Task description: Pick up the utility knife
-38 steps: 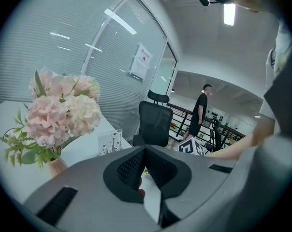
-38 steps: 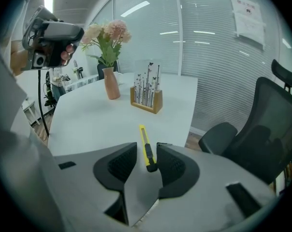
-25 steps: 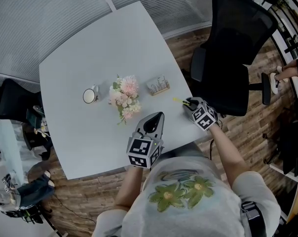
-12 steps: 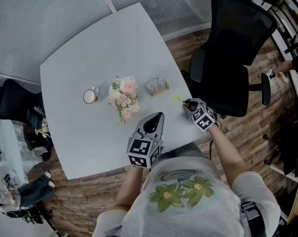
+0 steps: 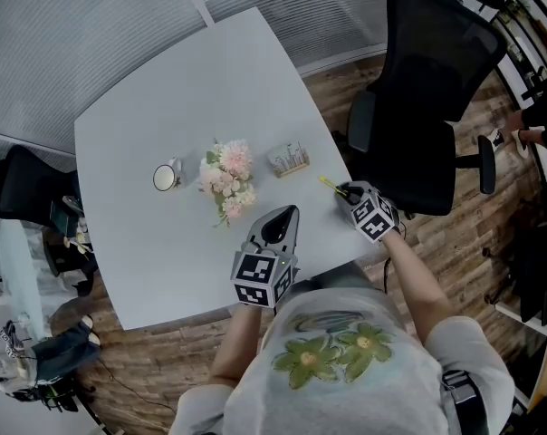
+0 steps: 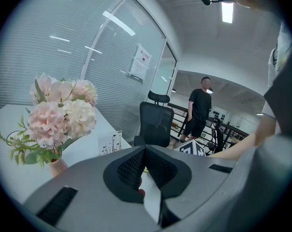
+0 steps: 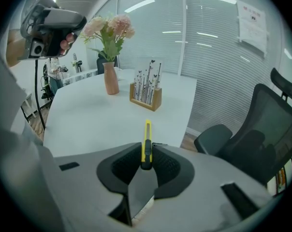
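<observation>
Flowers (image 7: 109, 27) in vase (image 7: 110, 84) (knife (image 7: 147, 132) in right tool (image 7: 146, 151))

Glass-walled office meeting room

A pale, rounded worktop (image 5: 165, 107) stands on wood-plank flooring (image 5: 436, 252), with a black mesh swivel chair (image 5: 436, 89) at its right and another dark chair (image 5: 24, 193) at the left. Glazed partitions with horizontal blinds (image 7: 218, 47) enclose the room. A printed notice (image 7: 252, 19) is stuck to one pane, and a strip light (image 6: 227, 11) glows on the ceiling. The worktop carries a vase of pink flowers (image 5: 228, 181), a mug (image 5: 166, 176) and a small wooden desk stand (image 5: 290, 159).
</observation>
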A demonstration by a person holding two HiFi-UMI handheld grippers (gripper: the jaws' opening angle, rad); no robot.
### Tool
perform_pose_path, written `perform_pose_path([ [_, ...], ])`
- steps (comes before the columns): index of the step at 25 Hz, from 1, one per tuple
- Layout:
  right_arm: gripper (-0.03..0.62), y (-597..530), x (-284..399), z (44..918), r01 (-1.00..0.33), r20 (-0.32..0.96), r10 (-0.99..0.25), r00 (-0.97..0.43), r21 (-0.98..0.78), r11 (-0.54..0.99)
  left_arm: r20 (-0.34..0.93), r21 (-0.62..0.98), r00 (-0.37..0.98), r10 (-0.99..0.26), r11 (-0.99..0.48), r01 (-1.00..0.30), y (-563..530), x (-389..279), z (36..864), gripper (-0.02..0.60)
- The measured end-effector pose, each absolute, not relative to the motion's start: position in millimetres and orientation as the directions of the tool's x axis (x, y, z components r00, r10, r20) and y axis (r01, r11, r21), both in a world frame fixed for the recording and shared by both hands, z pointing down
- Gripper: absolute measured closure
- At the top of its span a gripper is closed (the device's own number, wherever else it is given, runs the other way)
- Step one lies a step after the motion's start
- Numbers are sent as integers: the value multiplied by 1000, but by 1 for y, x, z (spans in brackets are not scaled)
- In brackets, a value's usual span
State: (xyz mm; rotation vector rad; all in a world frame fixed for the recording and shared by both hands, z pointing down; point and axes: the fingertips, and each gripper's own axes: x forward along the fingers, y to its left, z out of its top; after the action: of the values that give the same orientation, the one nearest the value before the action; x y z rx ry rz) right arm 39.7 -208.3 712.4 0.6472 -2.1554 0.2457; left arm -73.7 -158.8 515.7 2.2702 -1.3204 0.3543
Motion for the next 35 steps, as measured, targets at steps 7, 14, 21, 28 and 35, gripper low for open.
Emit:
perform_pose_path([
  [7, 522, -206, 38, 700, -528, 764, -370, -528, 45, 848, 446, 275, 497, -744, -414, -867, -157, -73, 513, 571],
  [14, 522, -201, 34, 687, -523, 742, -372, -557, 34, 851, 438, 269, 494, -752, -414, -869, -158, -74, 510, 571],
  [21, 522, -196, 31, 669, -511, 727, -379, -572, 45, 858, 429, 265, 496, -755, -420, -868, -157, -73, 507, 571],
  [28, 522, -192, 25, 649, -506, 698, -393, -599, 51, 861, 419, 262, 498, -759, -424, -867, -156, -74, 504, 571],
  [35, 522, -186, 19, 622, -508, 664, -421, -618, 72, 859, 412, 258, 500, -762, -429, -866, -152, -75, 500, 571],
])
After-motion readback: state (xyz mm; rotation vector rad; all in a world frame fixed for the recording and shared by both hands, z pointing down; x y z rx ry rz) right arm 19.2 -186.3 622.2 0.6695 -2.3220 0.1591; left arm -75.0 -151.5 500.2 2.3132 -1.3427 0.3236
